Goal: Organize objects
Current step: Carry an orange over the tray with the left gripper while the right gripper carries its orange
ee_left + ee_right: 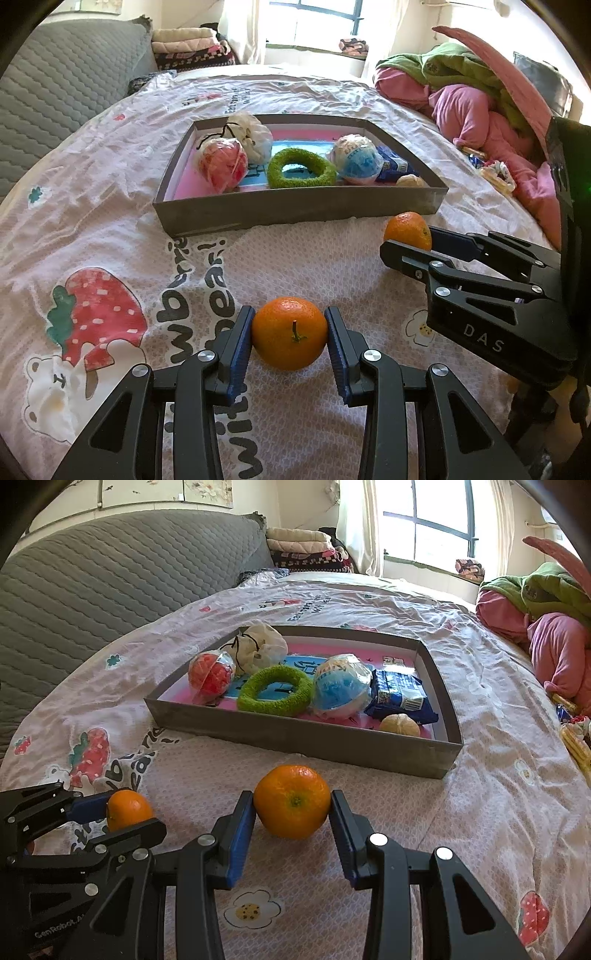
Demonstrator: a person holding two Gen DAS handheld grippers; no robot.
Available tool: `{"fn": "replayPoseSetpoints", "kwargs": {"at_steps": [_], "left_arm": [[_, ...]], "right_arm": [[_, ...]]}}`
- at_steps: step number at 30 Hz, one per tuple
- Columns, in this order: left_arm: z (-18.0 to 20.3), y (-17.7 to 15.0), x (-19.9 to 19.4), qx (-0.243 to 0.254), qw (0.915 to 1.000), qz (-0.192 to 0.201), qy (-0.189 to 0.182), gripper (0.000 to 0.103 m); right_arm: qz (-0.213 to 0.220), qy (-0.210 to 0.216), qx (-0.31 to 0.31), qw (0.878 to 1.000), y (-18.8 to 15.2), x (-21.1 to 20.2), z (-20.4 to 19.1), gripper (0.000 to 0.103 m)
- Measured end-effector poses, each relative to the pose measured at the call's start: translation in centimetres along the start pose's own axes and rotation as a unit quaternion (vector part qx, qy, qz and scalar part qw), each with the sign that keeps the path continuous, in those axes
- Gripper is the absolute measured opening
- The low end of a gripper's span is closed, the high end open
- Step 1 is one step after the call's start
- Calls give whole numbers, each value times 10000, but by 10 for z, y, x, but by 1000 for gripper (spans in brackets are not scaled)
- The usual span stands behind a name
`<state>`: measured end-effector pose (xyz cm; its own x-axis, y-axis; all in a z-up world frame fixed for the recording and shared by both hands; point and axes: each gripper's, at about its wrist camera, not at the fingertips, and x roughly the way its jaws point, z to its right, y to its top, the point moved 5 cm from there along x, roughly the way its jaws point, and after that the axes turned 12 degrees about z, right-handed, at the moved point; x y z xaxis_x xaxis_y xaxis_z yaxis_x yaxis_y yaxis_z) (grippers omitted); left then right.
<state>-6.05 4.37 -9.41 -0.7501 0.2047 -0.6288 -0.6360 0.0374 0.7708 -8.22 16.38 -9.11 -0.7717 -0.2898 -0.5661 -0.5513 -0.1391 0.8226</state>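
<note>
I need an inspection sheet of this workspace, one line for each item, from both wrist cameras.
Surface: bed sheet with strawberry print, wrinkled.
Job's things: left orange and right orange lie on the sheet in front of the grey tray.
In the tray: green ring, red ball, blue ball, white pouch, blue packet, peeled fruit.
Clutter: pink and green bedding heaped at the right.
Grippers: left gripper closed on its orange; right gripper closed on its orange.
Cables: nothing seen.
Surroundings: grey headboard, window, folded blankets.
</note>
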Motion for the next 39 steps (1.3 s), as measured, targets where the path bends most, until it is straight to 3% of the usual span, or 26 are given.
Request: {"fn": "replayPoseSetpoints", "kwargs": {"at_steps": [18, 39], "left_arm": [[2, 11, -13, 111, 9997, 205, 122, 39], [9, 63, 1, 136, 9994, 299, 144, 39]], "right_arm": [[224, 12, 2, 9997, 11, -20, -2, 41], [479, -12, 5, 9988, 48, -26, 10, 41]]}}
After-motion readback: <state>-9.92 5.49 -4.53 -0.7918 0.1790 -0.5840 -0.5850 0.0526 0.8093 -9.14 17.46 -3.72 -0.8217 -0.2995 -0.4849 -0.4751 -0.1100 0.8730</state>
